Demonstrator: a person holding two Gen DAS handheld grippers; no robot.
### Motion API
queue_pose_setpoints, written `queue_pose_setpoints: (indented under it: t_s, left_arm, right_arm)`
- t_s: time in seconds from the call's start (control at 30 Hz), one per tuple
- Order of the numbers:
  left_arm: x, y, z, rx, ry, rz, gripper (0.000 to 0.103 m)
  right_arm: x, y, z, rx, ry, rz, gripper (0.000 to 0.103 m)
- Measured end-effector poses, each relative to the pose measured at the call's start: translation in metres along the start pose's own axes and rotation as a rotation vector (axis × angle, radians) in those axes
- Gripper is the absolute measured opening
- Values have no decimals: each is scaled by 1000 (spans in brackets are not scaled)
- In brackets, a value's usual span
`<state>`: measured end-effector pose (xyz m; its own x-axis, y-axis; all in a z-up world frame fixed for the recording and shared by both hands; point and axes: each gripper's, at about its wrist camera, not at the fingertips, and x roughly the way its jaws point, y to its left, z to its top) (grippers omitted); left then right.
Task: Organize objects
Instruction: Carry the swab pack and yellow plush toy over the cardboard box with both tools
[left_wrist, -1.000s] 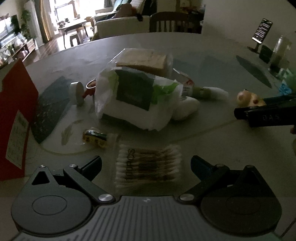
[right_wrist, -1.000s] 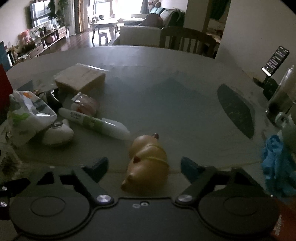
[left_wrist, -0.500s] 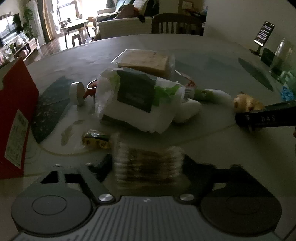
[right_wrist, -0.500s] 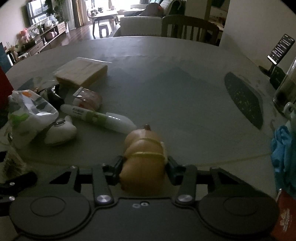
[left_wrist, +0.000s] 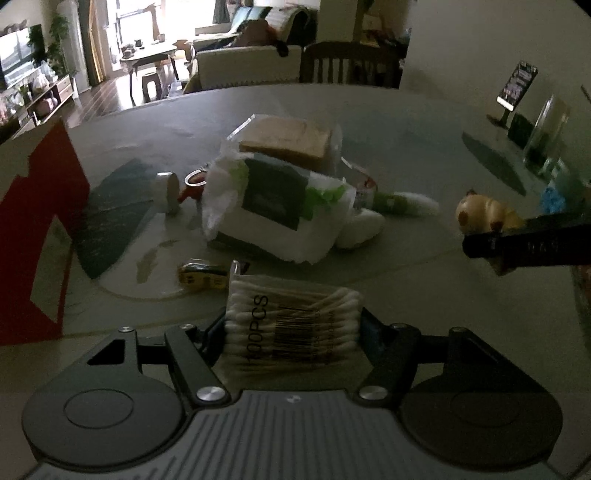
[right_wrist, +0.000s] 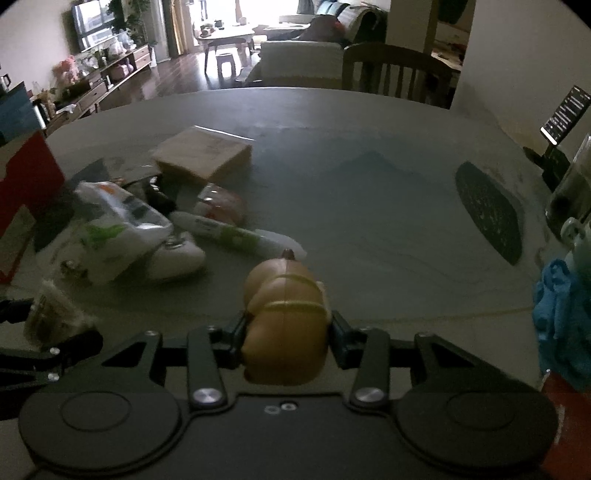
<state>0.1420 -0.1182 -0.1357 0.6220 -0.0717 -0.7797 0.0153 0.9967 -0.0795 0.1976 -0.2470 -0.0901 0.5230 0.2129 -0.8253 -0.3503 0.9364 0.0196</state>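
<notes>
My left gripper (left_wrist: 293, 332) is shut on a clear pack of cotton swabs (left_wrist: 291, 325) printed "100PCS", lifted off the table. My right gripper (right_wrist: 286, 332) is shut on a tan toy figure (right_wrist: 286, 317), also raised; the same toy figure (left_wrist: 484, 216) shows at the right of the left wrist view, held by the dark right gripper's fingers (left_wrist: 524, 247). On the table behind lie a white tissue pack (left_wrist: 280, 206), a wrapped brown block (left_wrist: 288, 140), a white-and-green tube (right_wrist: 236, 236) and a small white device (right_wrist: 177, 258).
A red box (left_wrist: 33, 240) stands at the left edge. A small yellow packet (left_wrist: 201, 277), a white round cap (left_wrist: 168, 188) and a red ring piece (left_wrist: 192, 186) lie near the tissues. A blue cloth (right_wrist: 561, 317), a glass jar (right_wrist: 570, 192) and a phone on a stand (right_wrist: 563, 118) sit at the right.
Both grippers went from open to shut: the left closed on the cotton swab pack, the right on the toy figure. Both objects now sit higher between the fingers.
</notes>
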Motion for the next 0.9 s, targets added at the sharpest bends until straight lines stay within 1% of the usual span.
queue_pose_setpoints:
  t_s: [0.2, 0.43, 0.67, 0.77, 0.9]
  left_arm:
    - [-34, 11, 1, -46, -50, -7, 70]
    - [-72, 33, 6, -66, -75, 20, 70]
    - [-100, 77, 10, -88, -95, 2, 70]
    - [-111, 102, 10, -102, -103, -8, 70]
    - [-122, 140, 10, -119, -100, 0, 70]
  right_arm:
    - [-28, 20, 3, -47, -17, 48, 43]
    - [-62, 59, 12, -123, -59, 111, 43]
    - [-86, 115, 27, -188, -108, 164, 43]
    - [-90, 140, 34, -199, -107, 184, 43]
    - [-90, 179, 42, -226, -114, 198, 43]
